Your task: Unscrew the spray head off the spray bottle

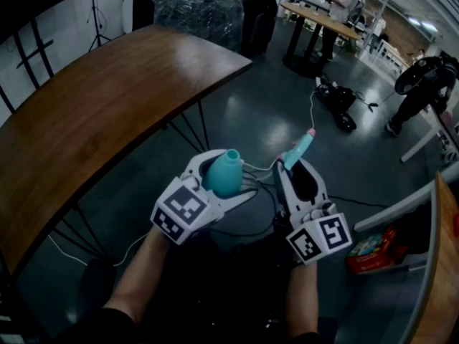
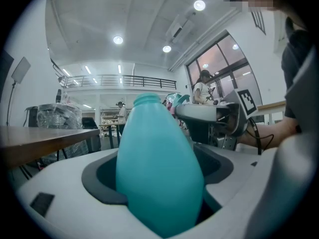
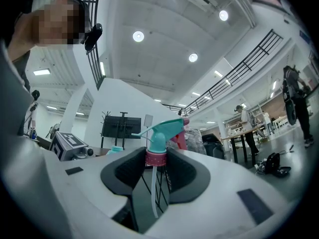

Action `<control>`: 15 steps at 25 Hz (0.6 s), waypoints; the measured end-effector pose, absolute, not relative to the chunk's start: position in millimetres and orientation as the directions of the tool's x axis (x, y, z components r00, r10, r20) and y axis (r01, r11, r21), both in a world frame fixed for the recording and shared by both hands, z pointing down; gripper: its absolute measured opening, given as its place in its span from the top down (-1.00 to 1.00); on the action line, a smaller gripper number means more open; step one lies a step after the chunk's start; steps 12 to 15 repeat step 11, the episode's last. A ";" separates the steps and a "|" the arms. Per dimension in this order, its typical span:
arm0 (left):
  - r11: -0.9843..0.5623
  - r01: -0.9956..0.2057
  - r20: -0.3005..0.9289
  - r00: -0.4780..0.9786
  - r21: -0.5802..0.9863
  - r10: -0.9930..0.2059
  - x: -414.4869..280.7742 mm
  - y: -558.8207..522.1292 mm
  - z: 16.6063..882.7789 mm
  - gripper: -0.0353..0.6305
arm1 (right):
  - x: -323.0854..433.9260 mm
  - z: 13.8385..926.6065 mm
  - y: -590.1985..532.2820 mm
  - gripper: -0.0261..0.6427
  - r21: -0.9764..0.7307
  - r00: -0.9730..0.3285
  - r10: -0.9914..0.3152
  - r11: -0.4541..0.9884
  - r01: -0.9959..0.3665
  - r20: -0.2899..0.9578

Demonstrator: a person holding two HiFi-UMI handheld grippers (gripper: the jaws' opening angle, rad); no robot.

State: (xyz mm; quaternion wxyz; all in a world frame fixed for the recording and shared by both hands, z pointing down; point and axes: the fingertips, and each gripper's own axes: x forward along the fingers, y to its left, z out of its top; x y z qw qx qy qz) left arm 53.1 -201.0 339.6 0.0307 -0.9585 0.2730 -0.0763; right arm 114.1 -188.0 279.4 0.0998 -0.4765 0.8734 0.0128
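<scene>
The teal spray bottle (image 1: 222, 179) has a bare open neck and is clamped by its body between the jaws of my left gripper (image 1: 231, 169). It fills the left gripper view as the bottle (image 2: 157, 168), with the left gripper (image 2: 159, 183) shut round it. The spray head (image 1: 299, 149), teal with a pink collar, is apart from the bottle, a little to its right. My right gripper (image 1: 290, 166) is shut on it. In the right gripper view the spray head (image 3: 163, 131) stands upright, pinched at its pink collar (image 3: 155, 158) by the right gripper (image 3: 155, 167), and its dip tube (image 3: 153, 193) hangs free below.
A curved wooden table (image 1: 93, 113) stands at the left and another table edge (image 1: 441, 264) at the right. A colourful bag (image 1: 369, 249) and cables (image 1: 337, 99) lie on the dark floor. A person (image 1: 423, 84) stands at the far right.
</scene>
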 end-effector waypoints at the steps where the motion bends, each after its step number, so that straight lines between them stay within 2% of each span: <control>1: -0.849 -0.519 0.129 0.839 -0.101 -0.528 53.4 -201.1 339.3 -0.37 | 114.0 279.4 -188.1 0.51 -0.072 -0.526 -0.830 0.545 -0.835 -0.186; 15: -0.853 -0.512 0.134 0.842 -0.100 -0.522 54.5 -202.0 340.0 -0.37 | 112.5 277.0 -189.8 0.51 -0.065 -0.523 -0.832 0.542 -0.838 -0.185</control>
